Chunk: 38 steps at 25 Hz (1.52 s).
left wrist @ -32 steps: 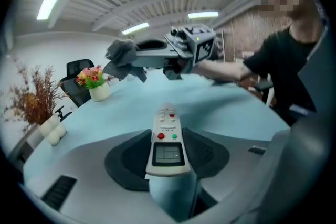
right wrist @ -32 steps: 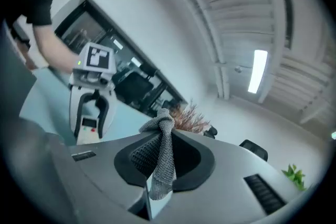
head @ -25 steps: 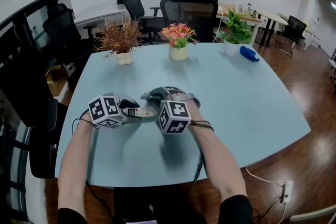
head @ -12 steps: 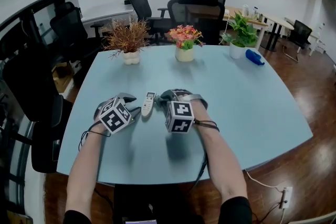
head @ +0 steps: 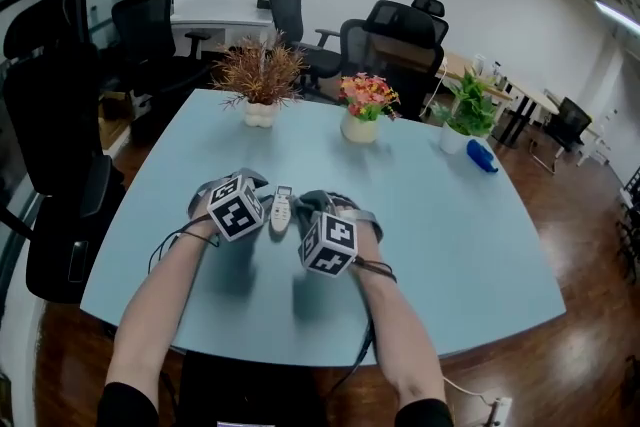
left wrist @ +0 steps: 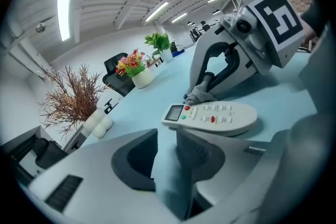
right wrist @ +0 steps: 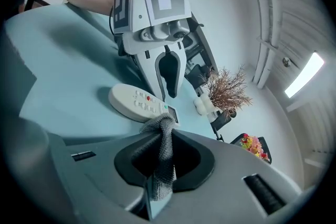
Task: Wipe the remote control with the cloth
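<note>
Cloth [right wrist: 164, 131] is already in hand: the right gripper [right wrist: 159, 153] has its jaws pinched on a fold of the grey knit, with a bunched tip poking out ahead of them. The remote control [right wrist: 137, 103] lies flat on the pale blue table [head: 450, 215], buttons up. It sits just ahead of those jaws, its display end nearest the cloth tip (whether the tip touches it or only sits just beside it, I cannot tell).

On the remote's other side, the left gripper [left wrist: 167, 140] points at its long edge from close by. Its jaws have just been closing and now stand at a narrow gap with nothing between them, so the remote is free rather than held.

By my reading the pick-up of the cloth is done and the wiping itself is at most barely begun. What seems left is dragging the cloth along the button face and perhaps the edges. The left gripper would probably need to steady the remote so it doesn't skate across the smooth tabletop.
</note>
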Tool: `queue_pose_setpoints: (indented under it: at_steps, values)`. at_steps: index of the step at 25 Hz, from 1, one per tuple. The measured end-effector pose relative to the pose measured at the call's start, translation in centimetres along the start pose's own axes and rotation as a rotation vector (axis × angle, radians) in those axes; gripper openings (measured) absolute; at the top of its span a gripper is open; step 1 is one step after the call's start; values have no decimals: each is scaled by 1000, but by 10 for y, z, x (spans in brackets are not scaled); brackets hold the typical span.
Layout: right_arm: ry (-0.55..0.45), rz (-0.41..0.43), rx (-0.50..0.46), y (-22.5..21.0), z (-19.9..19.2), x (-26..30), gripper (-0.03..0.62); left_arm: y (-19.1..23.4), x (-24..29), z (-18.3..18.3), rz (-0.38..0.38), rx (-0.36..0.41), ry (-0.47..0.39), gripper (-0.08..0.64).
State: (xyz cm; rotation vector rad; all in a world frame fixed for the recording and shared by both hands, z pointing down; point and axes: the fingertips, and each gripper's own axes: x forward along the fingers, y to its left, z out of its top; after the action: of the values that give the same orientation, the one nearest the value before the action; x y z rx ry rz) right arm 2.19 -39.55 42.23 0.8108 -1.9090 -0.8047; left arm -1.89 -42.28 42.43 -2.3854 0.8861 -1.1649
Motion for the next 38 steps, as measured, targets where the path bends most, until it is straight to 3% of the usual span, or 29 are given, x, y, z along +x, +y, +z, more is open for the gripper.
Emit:
queue_pose_setpoints:
  at_steps: [13,27,31,35,38]
  values:
    - [26,-35,-19,-2,10,13,27,11,2,-10,66,51,5,107]
    - [10,-130,56,-28,9,-3,27,20,-15,-16,112,5,-29,109]
    - [-102,-188,203,-52,13,-24,28,29,-45,-2,162,-107,-141,106]
    - [-360,-179,513,-84,34,-66,28,16,-105,10,150,-211,-292,106]
    - [-523,-132,646,-96,61,-104,28,-14,-164,7,142,-246,-391,106]
